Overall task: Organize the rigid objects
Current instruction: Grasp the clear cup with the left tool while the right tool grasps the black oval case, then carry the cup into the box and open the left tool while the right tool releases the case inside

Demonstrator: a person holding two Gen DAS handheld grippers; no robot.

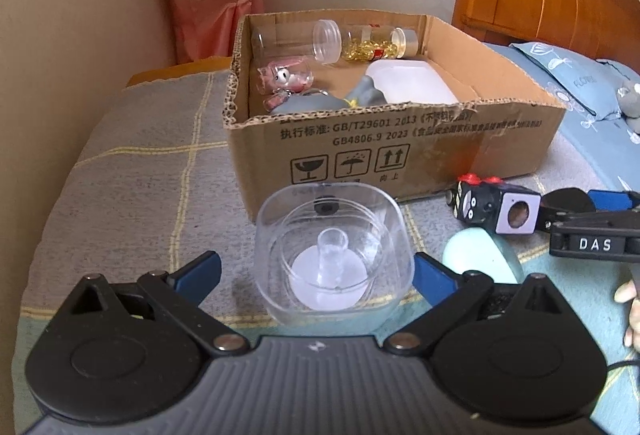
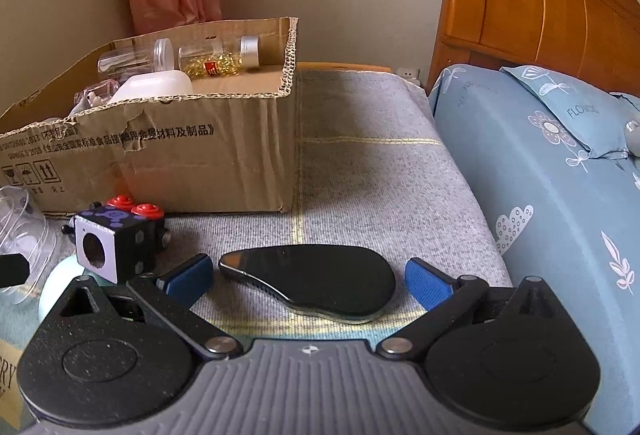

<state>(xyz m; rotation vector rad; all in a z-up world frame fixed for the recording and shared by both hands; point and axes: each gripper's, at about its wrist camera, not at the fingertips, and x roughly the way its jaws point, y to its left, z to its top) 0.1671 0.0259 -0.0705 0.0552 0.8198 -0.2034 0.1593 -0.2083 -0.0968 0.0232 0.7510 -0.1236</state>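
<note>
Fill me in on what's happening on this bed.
A person with tongs in each hand is packing loose items into a cardboard box on the bed. The left tongs stand open around a clear plastic cup in front of the box. The right tongs are open around a flat black piece on the blanket. A black cube toy and a pale green object still lie outside.

Black tool (image 2: 308, 277), blue fingertips (image 2: 425, 283), silver screws.
</note>
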